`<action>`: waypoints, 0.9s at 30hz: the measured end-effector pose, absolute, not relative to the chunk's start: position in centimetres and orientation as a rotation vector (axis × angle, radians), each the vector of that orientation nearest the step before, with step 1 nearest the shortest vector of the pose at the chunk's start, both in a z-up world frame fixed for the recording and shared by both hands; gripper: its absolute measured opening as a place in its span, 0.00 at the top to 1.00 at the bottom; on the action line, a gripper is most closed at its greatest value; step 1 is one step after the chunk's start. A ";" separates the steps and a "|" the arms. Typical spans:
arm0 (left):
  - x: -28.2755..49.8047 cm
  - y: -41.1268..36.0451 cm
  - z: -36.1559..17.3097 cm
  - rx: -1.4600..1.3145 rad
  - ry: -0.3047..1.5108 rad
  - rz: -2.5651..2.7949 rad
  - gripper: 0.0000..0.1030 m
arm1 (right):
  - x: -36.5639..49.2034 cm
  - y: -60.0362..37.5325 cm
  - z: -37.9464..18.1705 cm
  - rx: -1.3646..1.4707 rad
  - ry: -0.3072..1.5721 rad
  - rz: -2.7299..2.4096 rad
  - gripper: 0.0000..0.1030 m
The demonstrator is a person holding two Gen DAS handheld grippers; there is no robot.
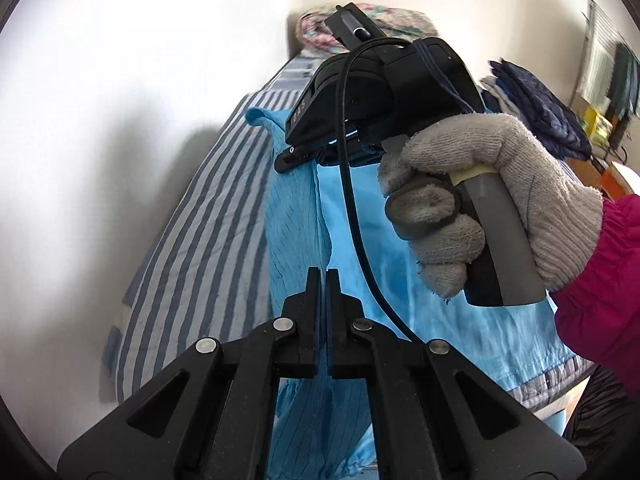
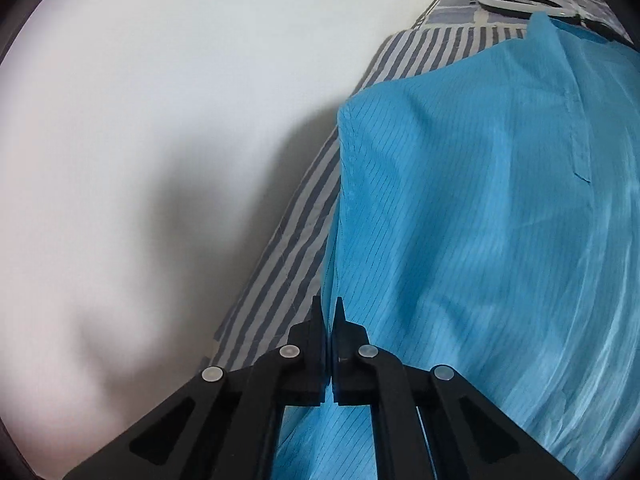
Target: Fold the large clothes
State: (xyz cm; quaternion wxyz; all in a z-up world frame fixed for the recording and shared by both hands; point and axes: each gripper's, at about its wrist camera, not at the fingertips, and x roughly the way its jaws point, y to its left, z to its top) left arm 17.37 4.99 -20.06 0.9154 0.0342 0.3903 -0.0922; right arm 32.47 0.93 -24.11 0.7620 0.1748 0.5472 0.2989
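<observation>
A large light blue garment (image 1: pixel 296 216) with thin dark pinstripes lies along a bed; it also fills the right wrist view (image 2: pixel 480 216). My left gripper (image 1: pixel 323 274) is shut on a raised fold of the blue garment near its near end. My right gripper (image 2: pixel 329 304) is shut on the garment's left edge. In the left wrist view the right gripper (image 1: pixel 298 156) shows farther up the bed, held by a grey gloved hand (image 1: pixel 500 196), pinching the same lifted edge. The cloth hangs between the two grippers.
The bed has a blue and white striped sheet (image 1: pixel 208 216) against a white wall (image 1: pixel 120 120) on the left. A floral pillow (image 1: pixel 384 20) lies at the bed's far end. Dark folded clothes (image 1: pixel 536 100) lie at right. A white ring-shaped object (image 2: pixel 520 0) lies near the pillow end.
</observation>
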 end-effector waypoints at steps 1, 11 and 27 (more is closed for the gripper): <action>17.0 4.0 -19.9 0.098 0.792 -0.206 1.00 | 32.0 -0.4 -23.7 0.420 1.163 0.652 1.00; 13.7 -3.5 -21.1 0.270 0.809 -0.381 1.00 | 27.6 -15.1 -27.3 0.805 1.080 0.458 1.00; 15.7 6.7 -18.9 -0.191 0.930 -0.380 1.00 | 29.3 -16.0 -30.8 0.527 1.163 0.369 1.00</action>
